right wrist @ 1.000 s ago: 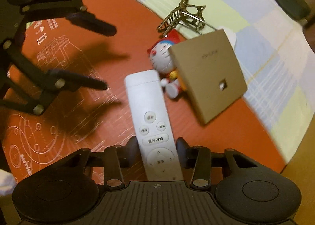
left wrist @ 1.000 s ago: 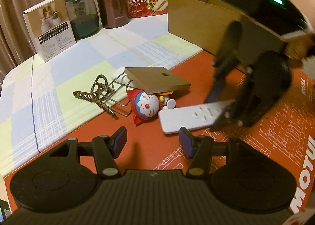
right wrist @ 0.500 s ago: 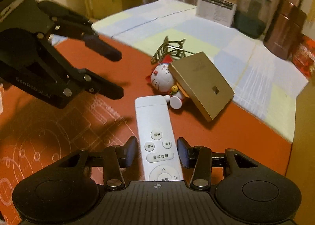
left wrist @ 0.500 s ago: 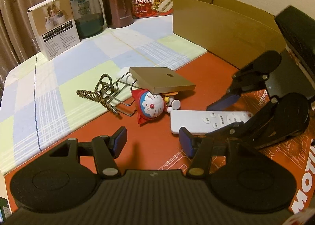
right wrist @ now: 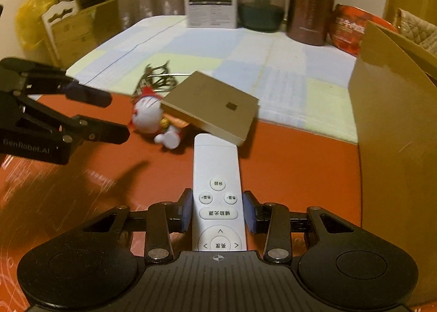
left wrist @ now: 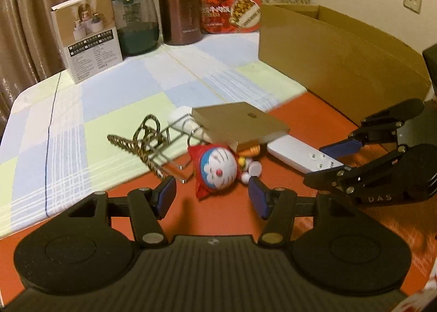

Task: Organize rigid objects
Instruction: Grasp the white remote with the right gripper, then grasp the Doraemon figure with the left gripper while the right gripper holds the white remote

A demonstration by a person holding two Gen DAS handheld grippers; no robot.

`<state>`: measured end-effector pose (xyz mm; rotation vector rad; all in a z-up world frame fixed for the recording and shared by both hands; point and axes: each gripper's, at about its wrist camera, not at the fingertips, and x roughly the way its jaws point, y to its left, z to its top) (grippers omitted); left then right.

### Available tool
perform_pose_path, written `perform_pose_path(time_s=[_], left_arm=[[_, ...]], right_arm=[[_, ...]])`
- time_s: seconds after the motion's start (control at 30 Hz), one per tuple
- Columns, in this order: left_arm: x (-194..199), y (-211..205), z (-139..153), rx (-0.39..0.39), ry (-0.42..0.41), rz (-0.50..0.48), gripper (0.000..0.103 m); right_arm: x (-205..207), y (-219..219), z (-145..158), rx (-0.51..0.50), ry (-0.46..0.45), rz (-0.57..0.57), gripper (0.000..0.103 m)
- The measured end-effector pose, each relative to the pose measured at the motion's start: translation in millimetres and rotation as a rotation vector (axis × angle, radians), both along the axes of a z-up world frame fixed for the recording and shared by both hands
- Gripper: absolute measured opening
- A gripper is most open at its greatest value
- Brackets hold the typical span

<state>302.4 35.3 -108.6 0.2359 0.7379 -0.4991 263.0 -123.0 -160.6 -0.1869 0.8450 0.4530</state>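
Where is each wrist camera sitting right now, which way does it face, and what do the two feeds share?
Left wrist: behind the left gripper, low over the red mat, facing the Doraemon toy and gold box; its own fingers frame the toy, jaws apart, and the right gripper shows at the right.
Right wrist: behind the right gripper, looking along the white remote between its pads; the left gripper shows at the left.
Shared: toy, gold box, remote, cardboard box, far-edge containers.
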Motion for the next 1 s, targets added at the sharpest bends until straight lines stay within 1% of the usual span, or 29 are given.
perform_pose_path(time_s=[0.03,0.1,0.13,0.17,0.2,0.3,0.47,0.57,0.77,0.83,0.9,1.0], left_arm=[[2.0,-1.5,0.1,-0.008,-0.002,0.011,0.054],[6.0,-5.7,0.0,-0.022,-0.004,0.041,0.062],[7.3,-8.3,0.3,-0.027,-0.005,0.052,0.063],[7.6,-11.0,0.5,-0.029,-0.009,0.058,0.069],[7.4,-14.8,0.5,-0.024,-0.019,0.069,0.077],[7.1,-23.6,-1.8,-0.010,-0.040,0.101,0.082],[12.1,-34.6,-14.3,-0.005,-0.024,0.181,0.083],[14.1,-39.2,-19.8,0.001,-0.036,0.216,0.083],[16.8,-48.9,-29.3,0.023,-0.058,0.243,0.081],[16.2,-50.6,-30.4,0.027,-0.073,0.249,0.077],[15.1,-52.2,-30.2,0.027,-0.077,0.239,0.067],[8.9,-52.8,-29.3,0.044,-0.069,0.238,0.066]], right_arm=[[2.9,-1.4,0.1,0.000,0.000,-0.013,0.035],[9.0,-4.6,-0.4,0.011,0.001,-0.036,0.035],[10.1,-6.2,0.3,0.014,-0.001,-0.042,0.035],[10.6,-7.6,0.2,0.015,-0.002,-0.044,0.035],[10.0,-9.5,0.0,0.018,-0.001,-0.047,0.035],[5.9,-14.7,-1.2,0.025,-0.006,-0.057,0.035],[2.9,-23.1,-0.5,0.061,-0.006,-0.080,0.035],[2.8,-27.1,0.6,0.062,-0.004,-0.083,0.035],[-2.2,-35.4,1.5,0.069,-0.001,-0.092,0.035],[-4.1,-36.0,1.9,0.068,0.000,-0.090,0.035],[-5.7,-36.4,2.1,0.070,0.002,-0.088,0.035],[-9.6,-37.5,3.0,0.073,0.012,-0.087,0.035]])
